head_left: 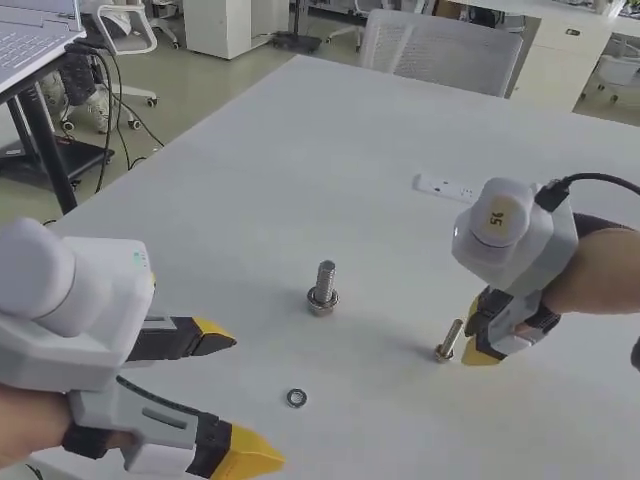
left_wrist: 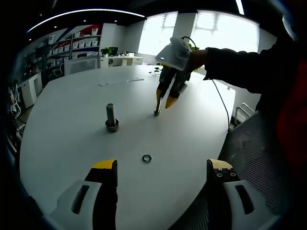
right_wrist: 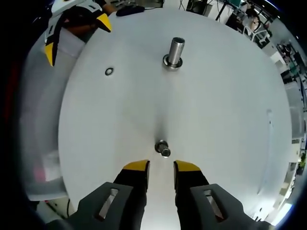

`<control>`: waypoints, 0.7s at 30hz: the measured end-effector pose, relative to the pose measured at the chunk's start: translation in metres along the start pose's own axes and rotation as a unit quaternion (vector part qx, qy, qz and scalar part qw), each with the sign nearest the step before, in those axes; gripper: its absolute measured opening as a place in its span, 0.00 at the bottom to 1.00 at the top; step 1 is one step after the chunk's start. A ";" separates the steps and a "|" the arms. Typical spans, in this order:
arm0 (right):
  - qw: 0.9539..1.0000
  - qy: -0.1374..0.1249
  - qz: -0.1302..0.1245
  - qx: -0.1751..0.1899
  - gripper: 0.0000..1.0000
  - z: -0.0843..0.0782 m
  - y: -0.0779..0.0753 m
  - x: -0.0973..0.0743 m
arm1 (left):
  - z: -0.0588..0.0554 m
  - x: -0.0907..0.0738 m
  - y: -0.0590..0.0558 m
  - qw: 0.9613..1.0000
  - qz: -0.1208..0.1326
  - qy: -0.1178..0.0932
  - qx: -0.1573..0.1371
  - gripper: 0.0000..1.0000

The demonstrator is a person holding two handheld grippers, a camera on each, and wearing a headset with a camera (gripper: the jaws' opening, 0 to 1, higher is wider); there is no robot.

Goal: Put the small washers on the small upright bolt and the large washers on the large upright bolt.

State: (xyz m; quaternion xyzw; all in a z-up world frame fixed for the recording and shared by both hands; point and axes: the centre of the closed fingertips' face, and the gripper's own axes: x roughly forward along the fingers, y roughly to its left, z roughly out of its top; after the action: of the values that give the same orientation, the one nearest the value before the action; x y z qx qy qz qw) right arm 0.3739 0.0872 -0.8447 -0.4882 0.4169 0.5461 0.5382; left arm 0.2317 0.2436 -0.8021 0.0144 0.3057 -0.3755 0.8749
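Note:
The large upright bolt (head_left: 323,287) (left_wrist: 112,117) (right_wrist: 175,51) stands mid-table with a washer ring at its base. To its right is the small bolt (head_left: 448,340) (left_wrist: 157,106) (right_wrist: 163,148), slightly tilted. My right gripper (head_left: 483,350) (right_wrist: 161,167) hovers just behind it, its jaws narrowly open with nothing between them; it also appears as the right gripper (left_wrist: 169,99) in the left gripper view. A small loose washer (head_left: 296,398) (left_wrist: 147,158) (right_wrist: 109,71) lies flat near the front edge. My left gripper (head_left: 238,398) (left_wrist: 161,168) is wide open just short of that washer.
A white power strip (head_left: 445,187) lies on the table beyond the right gripper. A mesh chair (head_left: 440,48) stands at the far edge, and a laptop desk (head_left: 30,40) with cables is off to the left. The white tabletop (head_left: 250,200) is bare around the bolts.

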 end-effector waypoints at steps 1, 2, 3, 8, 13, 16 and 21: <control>1.000 0.001 0.000 0.001 0.22 -0.001 0.001 0.000 | 0.000 0.000 0.000 1.000 0.000 0.000 0.000 0.75; 1.000 0.000 -0.001 0.001 0.22 -0.002 0.001 -0.001 | 0.000 0.000 0.000 1.000 0.000 0.000 0.001 0.75; 1.000 0.000 -0.001 0.002 0.22 -0.003 0.002 -0.001 | 0.001 0.000 0.000 1.000 0.000 -0.001 0.001 0.75; 1.000 0.001 0.001 0.006 0.22 -0.007 0.006 -0.001 | 0.001 0.001 -0.001 1.000 -0.001 0.000 0.002 0.75; 1.000 0.000 0.004 0.008 0.22 -0.012 0.014 -0.001 | 0.001 0.002 -0.002 1.000 -0.003 0.000 0.004 0.75; 1.000 -0.003 0.005 0.011 0.22 -0.014 0.017 0.000 | 0.001 0.002 -0.002 1.000 -0.003 0.000 0.004 0.75; 1.000 -0.005 0.009 0.011 0.22 -0.014 0.026 0.003 | 0.000 0.002 -0.002 1.000 -0.003 -0.001 0.006 0.75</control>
State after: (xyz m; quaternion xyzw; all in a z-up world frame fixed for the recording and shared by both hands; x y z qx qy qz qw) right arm 0.3495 0.0719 -0.8515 -0.4755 0.4247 0.5486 0.5409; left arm 0.2317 0.2406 -0.8026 0.0181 0.3023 -0.3795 0.8742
